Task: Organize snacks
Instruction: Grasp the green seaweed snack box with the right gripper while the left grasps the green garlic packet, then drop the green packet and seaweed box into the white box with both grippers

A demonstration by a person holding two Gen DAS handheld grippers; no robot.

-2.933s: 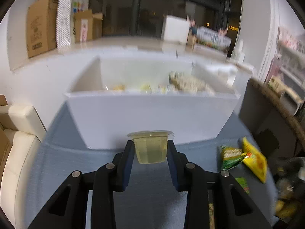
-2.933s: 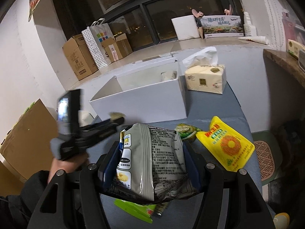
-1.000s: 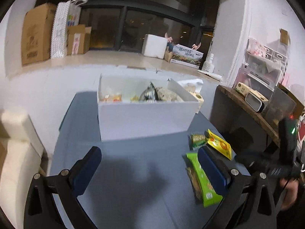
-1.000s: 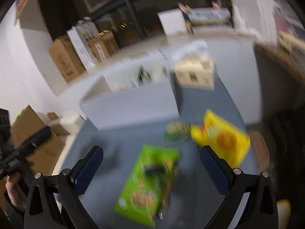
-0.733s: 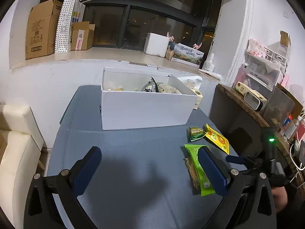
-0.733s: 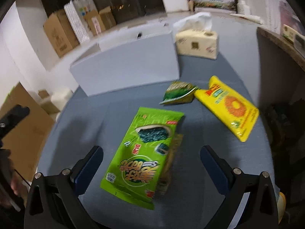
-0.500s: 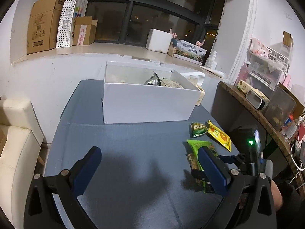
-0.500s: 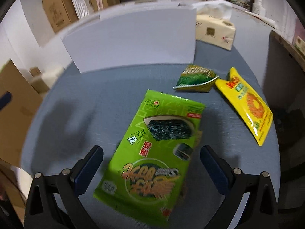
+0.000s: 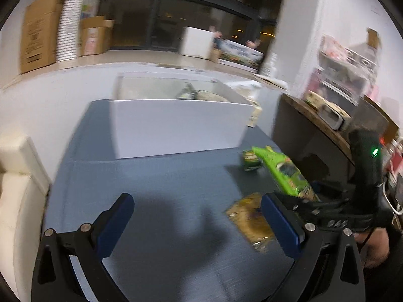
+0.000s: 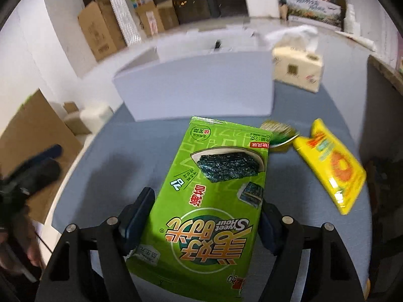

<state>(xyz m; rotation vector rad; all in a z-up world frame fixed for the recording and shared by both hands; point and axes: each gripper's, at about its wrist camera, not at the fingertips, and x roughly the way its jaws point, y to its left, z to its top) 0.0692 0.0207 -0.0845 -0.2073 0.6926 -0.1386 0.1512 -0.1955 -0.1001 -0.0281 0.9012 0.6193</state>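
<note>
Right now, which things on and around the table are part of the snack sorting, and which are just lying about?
Part of the job:
green seaweed packet, in the right gripper
yellow packet
small green packet
brown packet
white box
left gripper, empty

Lying about:
tissue box
cardboard boxes

The green seaweed bag hides the right fingers' pads; box contents blur.

black frames | blue fingers | silver screws | green LED
</note>
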